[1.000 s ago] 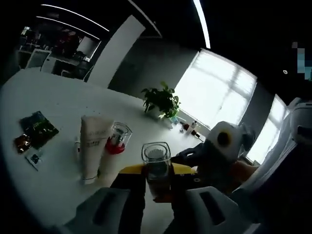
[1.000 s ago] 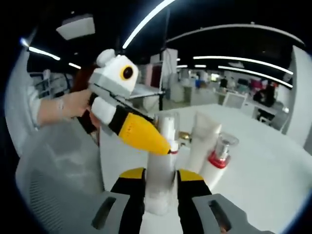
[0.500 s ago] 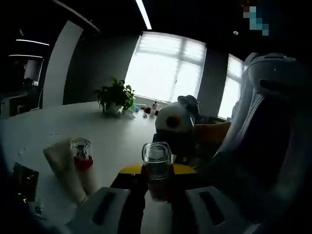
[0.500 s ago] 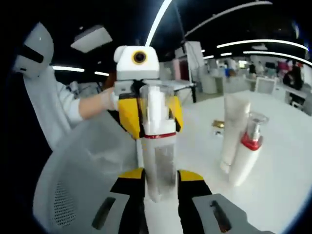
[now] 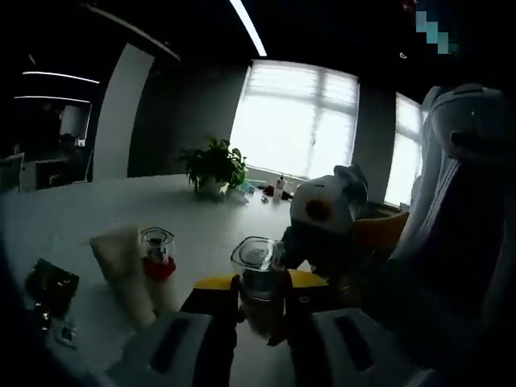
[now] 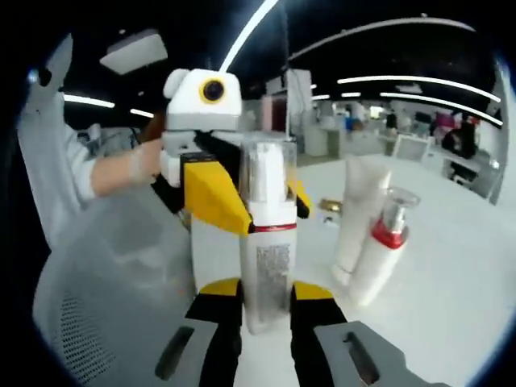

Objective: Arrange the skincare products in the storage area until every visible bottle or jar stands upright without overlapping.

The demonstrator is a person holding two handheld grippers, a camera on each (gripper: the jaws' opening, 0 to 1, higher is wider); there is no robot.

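A white bottle (image 6: 270, 250) with a clear cap and a thin red band stands upright between my right gripper's (image 6: 264, 294) jaws, which are shut on its lower part. My left gripper (image 6: 256, 201) faces it from across and is shut on the bottle's upper part with its yellow jaws. In the left gripper view the clear cap (image 5: 256, 262) sits between my left gripper's (image 5: 260, 292) jaws, with the right gripper's white body (image 5: 324, 216) behind it. A white tube (image 6: 357, 211) and a red-collared pump bottle (image 6: 379, 251) stand upright side by side on the white table (image 6: 451, 274).
A grey mesh chair (image 6: 101, 282) lies close on the left of the right gripper view, and a person's hand (image 6: 141, 165) holds the left gripper. Dark packets (image 5: 50, 289) lie on the table near the tube (image 5: 121, 262). A potted plant (image 5: 214, 165) stands far back by the window.
The left gripper swung round from the side to face the right gripper's camera while staying shut on the bottle's top. Both views turned with the hands. The tube and pump bottle stayed put.
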